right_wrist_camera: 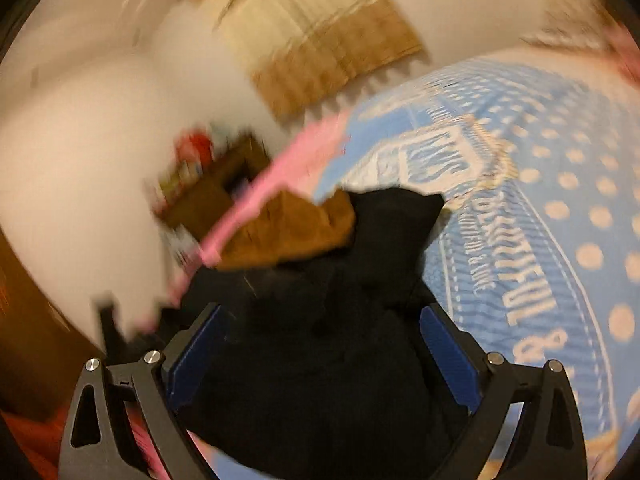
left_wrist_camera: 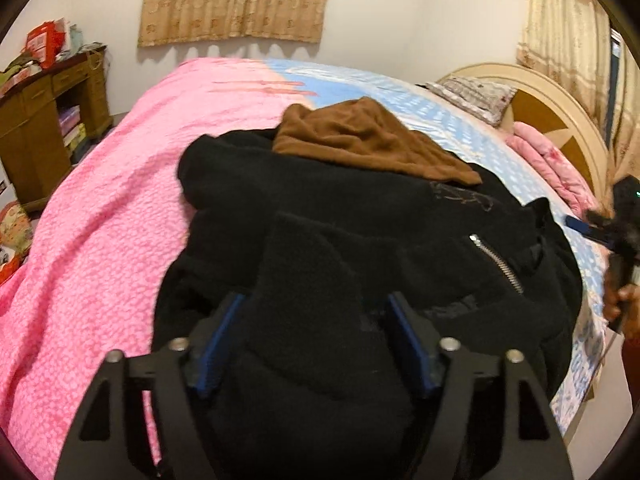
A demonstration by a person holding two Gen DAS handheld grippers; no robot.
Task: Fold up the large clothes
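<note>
The left tongs stand open astride a folded black sleeve, pads not pressing it. The right tongs gape wide over black fleece, gripping nothing; that view is smeared, so contact is unclear. The black jacket lies mid-frame on the bed, its brown hood toward the upper centre. The thick fleece will probably spring open unless pressed flat, and the zipper at right could snag a pad. A pillow at upper right and a wooden desk at left stand well apart.
</note>
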